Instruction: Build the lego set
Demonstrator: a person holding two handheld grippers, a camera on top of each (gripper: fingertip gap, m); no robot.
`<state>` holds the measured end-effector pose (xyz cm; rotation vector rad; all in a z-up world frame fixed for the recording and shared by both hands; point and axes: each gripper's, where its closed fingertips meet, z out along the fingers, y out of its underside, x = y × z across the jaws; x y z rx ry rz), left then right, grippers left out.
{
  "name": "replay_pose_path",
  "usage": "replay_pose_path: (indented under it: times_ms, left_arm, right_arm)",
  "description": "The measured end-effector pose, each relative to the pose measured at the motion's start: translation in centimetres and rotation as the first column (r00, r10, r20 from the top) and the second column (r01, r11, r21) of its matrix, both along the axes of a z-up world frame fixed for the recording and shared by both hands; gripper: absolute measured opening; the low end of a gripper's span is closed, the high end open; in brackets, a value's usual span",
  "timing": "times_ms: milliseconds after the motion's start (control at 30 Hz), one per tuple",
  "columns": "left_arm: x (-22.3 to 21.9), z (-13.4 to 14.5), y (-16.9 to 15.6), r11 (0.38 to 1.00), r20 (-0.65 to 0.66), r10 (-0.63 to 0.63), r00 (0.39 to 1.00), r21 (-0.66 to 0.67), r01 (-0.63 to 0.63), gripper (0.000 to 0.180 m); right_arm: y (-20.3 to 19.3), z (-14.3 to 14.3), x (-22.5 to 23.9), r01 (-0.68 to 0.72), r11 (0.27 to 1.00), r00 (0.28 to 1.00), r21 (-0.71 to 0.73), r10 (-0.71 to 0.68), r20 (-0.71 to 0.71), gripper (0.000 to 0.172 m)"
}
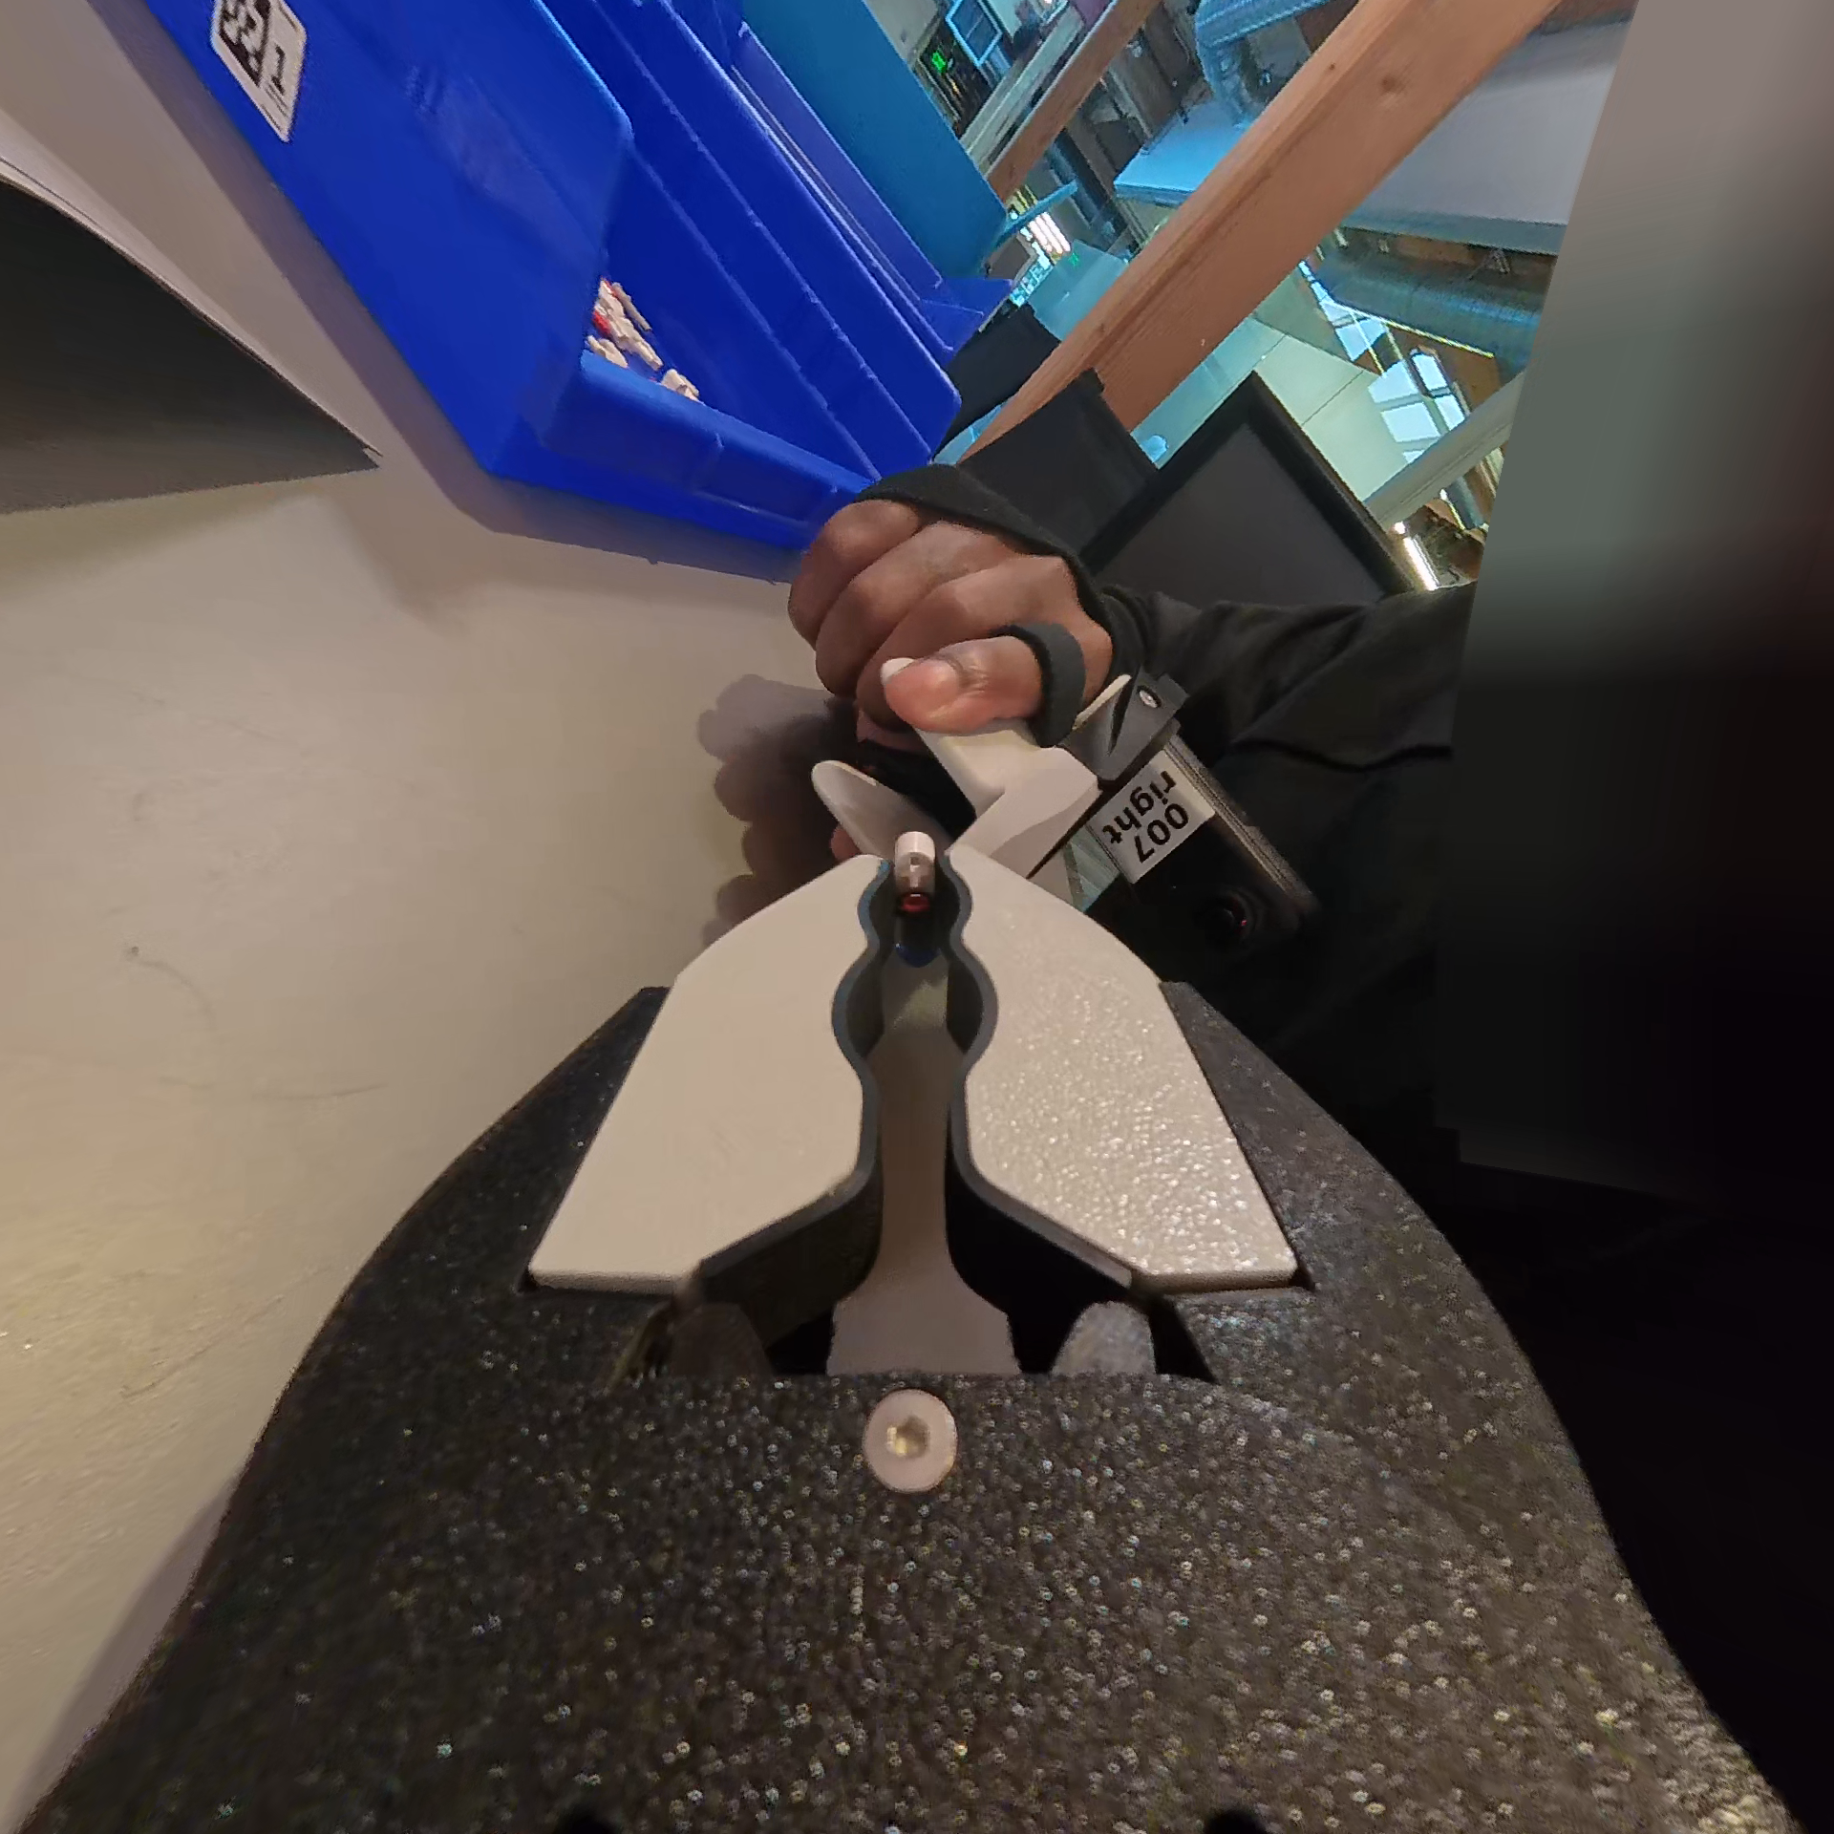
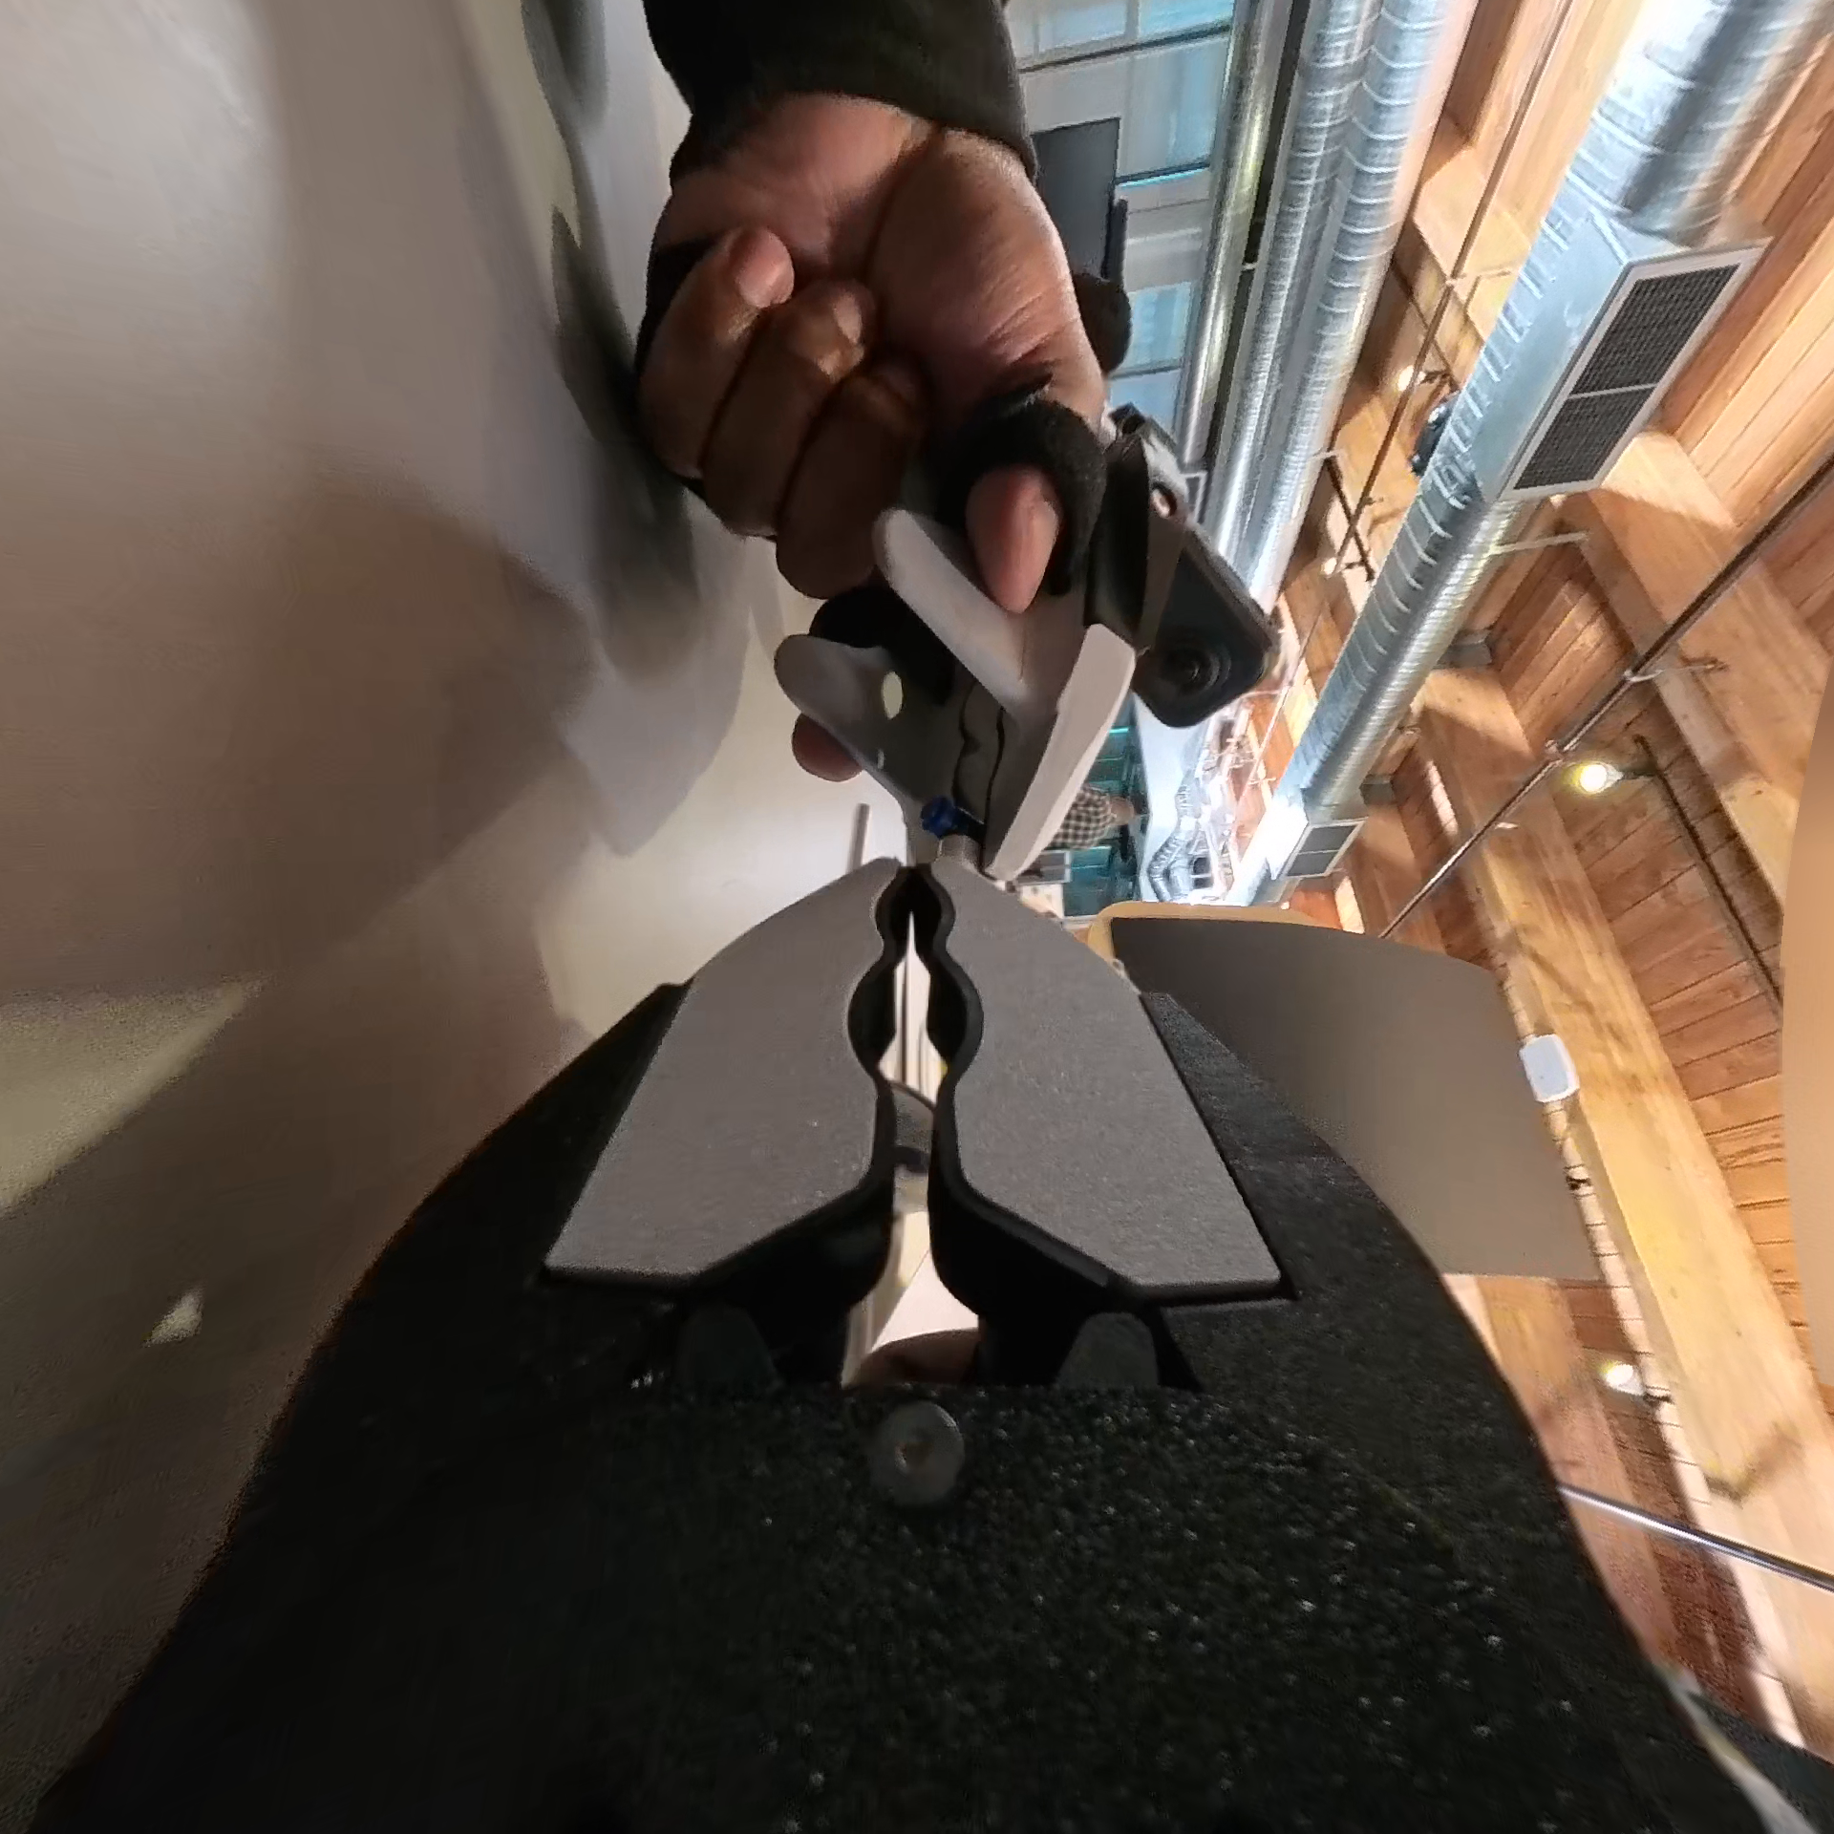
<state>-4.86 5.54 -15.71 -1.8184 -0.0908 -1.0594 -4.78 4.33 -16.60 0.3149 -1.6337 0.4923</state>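
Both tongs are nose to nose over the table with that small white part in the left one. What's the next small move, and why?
Probably ease the right tongs open slightly: they look shut, tips nearly touching the small white part pinched in the left tongs, so they cannot take it as they stand.

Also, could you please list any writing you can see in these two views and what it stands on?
White sticker on the right gripper: printed text, which I won't copy.
White tag on the blue bin: code pattern and a character, likewise not copied.
Right wrist view: no writing visible.
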Motion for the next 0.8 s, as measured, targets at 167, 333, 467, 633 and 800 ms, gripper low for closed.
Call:
replay_pose_path:
  times_ms: [167, 333, 467, 633, 800]
  left_arm:
    - [-0.3, -0.1, 0.1, 1.0, -0.013, 0.02, 1.0, -0.001, -0.02, 0.007]
    - [-0.5, -0.2, 0.2, 0.999, -0.03, 0.037, 0.999, -0.005, -0.038, 0.007]
    - [-1.7, -0.6, 0.4, 0.993, -0.072, 0.115, 0.991, -0.017, -0.116, 0.007]
    - [-3.5, -1.6, 0.5, 0.972, -0.209, 0.219, 0.953, -0.041, -0.232, 0.007]
    - [-3.8, -1.8, 0.3, 0.965, -0.258, 0.245, 0.935, -0.03, -0.261, 0.007]
  right_arm:
    - [0.2, -0.1, -0.3, 0.008, 1.0, 1.0, -0.014, -0.008, 0.014, 0.0]
    - [0.5, -0.3, -0.7, 0.028, 0.999, 0.999, -0.034, -0.027, 0.038, 0.0]
    - [2.3, 0.0, -2.6, 0.168, 0.981, 0.984, -0.102, -0.161, 0.076, 0.0]
    - [7.1, -1.8, -6.5, 0.501, 0.848, 0.852, -0.172, -0.448, 0.272, 0.005]
    - [9.8, -4.6, -9.7, 0.722, 0.68, 0.653, -0.123, -0.613, 0.445, 0.005]
